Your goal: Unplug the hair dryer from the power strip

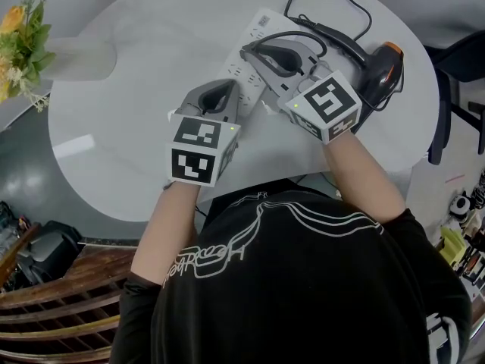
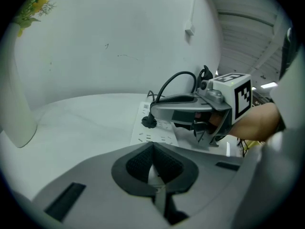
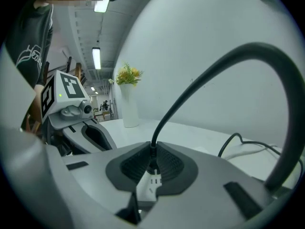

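Head view, nearest: a person in a black printed T-shirt leans over a round white table, one gripper in each hand.
Left gripper: lies low over the near end of the power strip. In the left gripper view its jaws are closed together, with only a thin pale sliver in the slit below the pads. I cannot tell whether that is the strip's edge being pinched.
Right gripper: reaches over the strip just beyond and to the right of the left one, with its marker cube nearer the person.
Right jaws: in the right gripper view they are clamped on the black plug where its cord enters, and the ribbed pads press it from both sides.
Plug: seen from the left gripper view, it sits at the tip of the right gripper and is seated in the white strip.
Strip under right jaws: a white piece with socket slots shows through the gap beneath the pads.
Cord: rises from the jaws in a tall arch and drops out of view at the right.
Hair dryer: black with an orange part, it lies on the table beyond and to the right of the right gripper, apart from the strip. Its cable loops across the far edge.
Far left: a white vase of yellow flowers stands well apart from both grippers.
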Tool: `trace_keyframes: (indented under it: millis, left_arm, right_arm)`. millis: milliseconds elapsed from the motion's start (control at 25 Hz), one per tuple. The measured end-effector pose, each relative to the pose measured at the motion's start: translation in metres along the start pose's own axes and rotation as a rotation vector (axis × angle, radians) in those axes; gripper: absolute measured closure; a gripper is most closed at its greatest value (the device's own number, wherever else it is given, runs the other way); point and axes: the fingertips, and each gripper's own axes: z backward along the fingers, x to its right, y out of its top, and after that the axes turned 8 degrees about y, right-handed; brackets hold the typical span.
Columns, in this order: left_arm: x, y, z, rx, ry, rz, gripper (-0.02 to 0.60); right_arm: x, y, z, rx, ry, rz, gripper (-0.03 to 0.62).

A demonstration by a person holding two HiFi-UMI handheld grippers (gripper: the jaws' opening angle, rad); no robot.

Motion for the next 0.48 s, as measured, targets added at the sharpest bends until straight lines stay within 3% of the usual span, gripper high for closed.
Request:
trace_keyframes:
  millis: [200, 480]
  left_arm:
    - [0.0003, 0.0006, -0.0006, -0.006, -0.014, 0.003, 0.581]
    - [0.0000, 0.0014, -0.0010, 0.005, -0.002, 0.011, 0.582]
  right_arm:
    - [0.0029, -0.0003, 0.0007, 0.009, 0.005, -0.047, 0.569]
    - [-0.0042, 0.0022, -0.0005, -0.053, -0.024, 0.108, 0.569]
